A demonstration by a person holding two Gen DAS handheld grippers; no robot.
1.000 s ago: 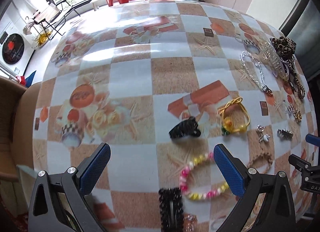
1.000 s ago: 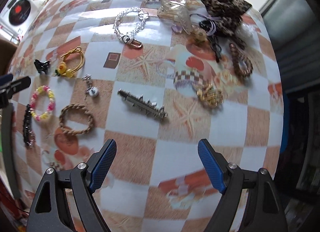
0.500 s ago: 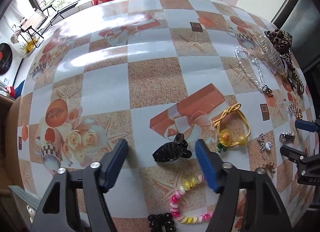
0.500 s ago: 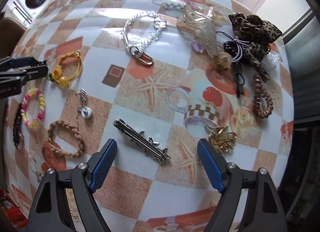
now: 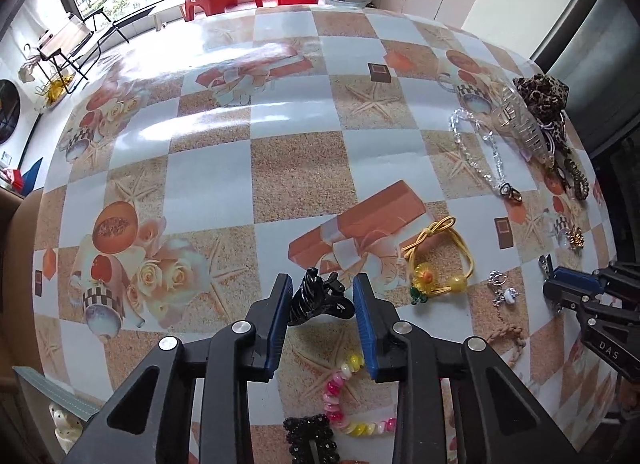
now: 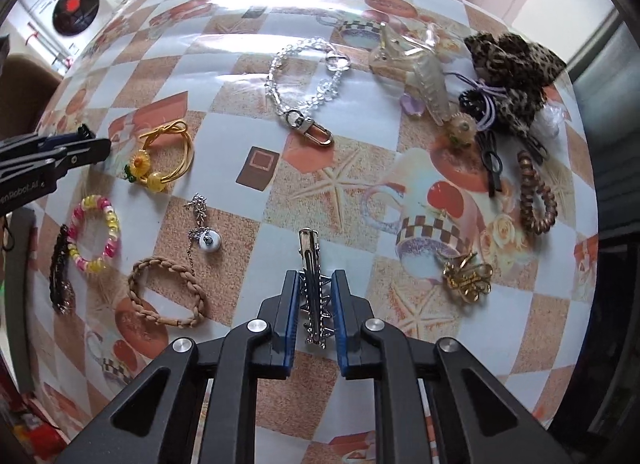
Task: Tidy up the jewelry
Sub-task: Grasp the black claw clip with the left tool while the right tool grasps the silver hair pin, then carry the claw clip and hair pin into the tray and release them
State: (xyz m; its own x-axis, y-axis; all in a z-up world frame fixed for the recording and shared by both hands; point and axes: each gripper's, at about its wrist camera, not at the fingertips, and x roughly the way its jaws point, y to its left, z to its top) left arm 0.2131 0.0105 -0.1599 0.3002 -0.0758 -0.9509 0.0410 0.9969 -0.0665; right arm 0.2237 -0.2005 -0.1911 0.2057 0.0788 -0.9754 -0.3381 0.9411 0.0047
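You are closing your left gripper (image 5: 320, 306) on the black claw clip (image 5: 318, 300) and pinching the silver hair clip (image 6: 313, 288) in your right gripper (image 6: 315, 304), both at 6 o'clock, while the leopard scrunchie (image 6: 514, 68) pile at 2 o'clock is waiting unsorted.

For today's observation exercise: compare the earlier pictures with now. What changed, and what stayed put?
Both grippers came down and narrowed: the left gripper now brackets the black claw clip, the right gripper the silver hair clip, which now points straight ahead. The yellow hair tie and braided bracelet stayed put.
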